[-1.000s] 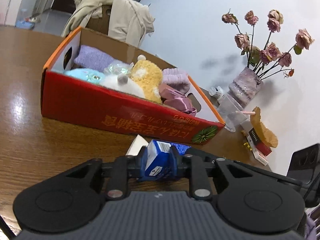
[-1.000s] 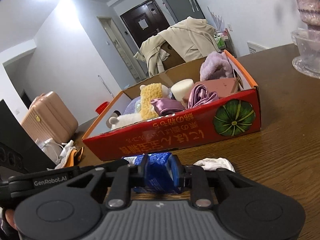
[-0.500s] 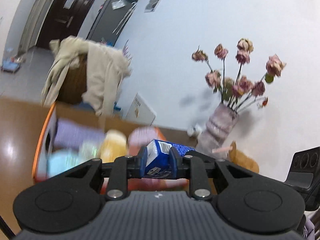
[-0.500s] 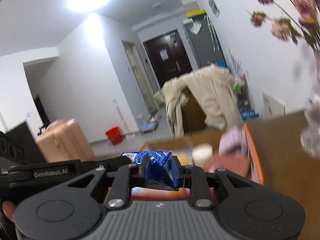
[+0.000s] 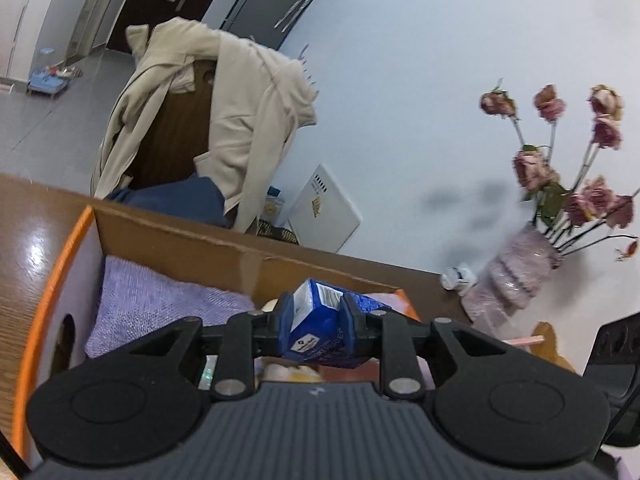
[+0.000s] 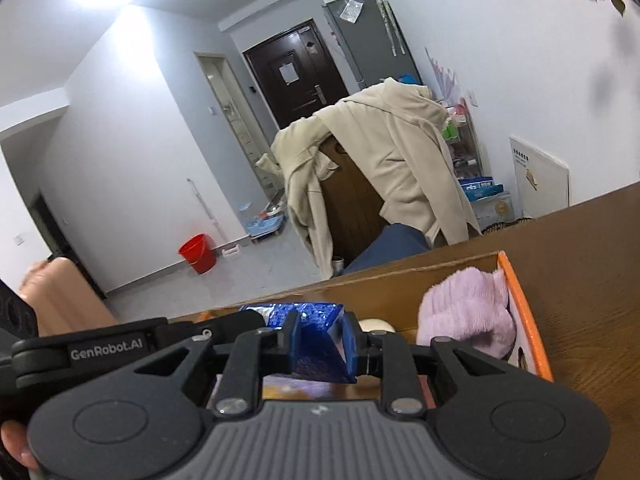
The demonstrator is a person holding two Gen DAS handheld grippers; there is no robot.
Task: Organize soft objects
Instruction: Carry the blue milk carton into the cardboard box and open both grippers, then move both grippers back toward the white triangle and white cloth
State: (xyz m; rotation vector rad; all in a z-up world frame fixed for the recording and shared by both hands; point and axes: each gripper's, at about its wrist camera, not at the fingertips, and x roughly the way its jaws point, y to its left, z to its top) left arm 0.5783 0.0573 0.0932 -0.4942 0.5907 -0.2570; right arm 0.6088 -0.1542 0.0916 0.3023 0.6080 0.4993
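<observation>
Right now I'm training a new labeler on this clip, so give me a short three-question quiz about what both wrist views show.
1. True or false: the left gripper stands open and empty.
2. What does the right gripper clamp? A) the fluffy purple item B) a blue pack C) a beige jacket
3. Fill in: the purple knitted cloth lies inside the ____ box.

Key:
1. False; it is shut on the blue pack.
2. B; the fluffy purple item lies in the box and the beige jacket hangs on a chair.
3. Cardboard.
</observation>
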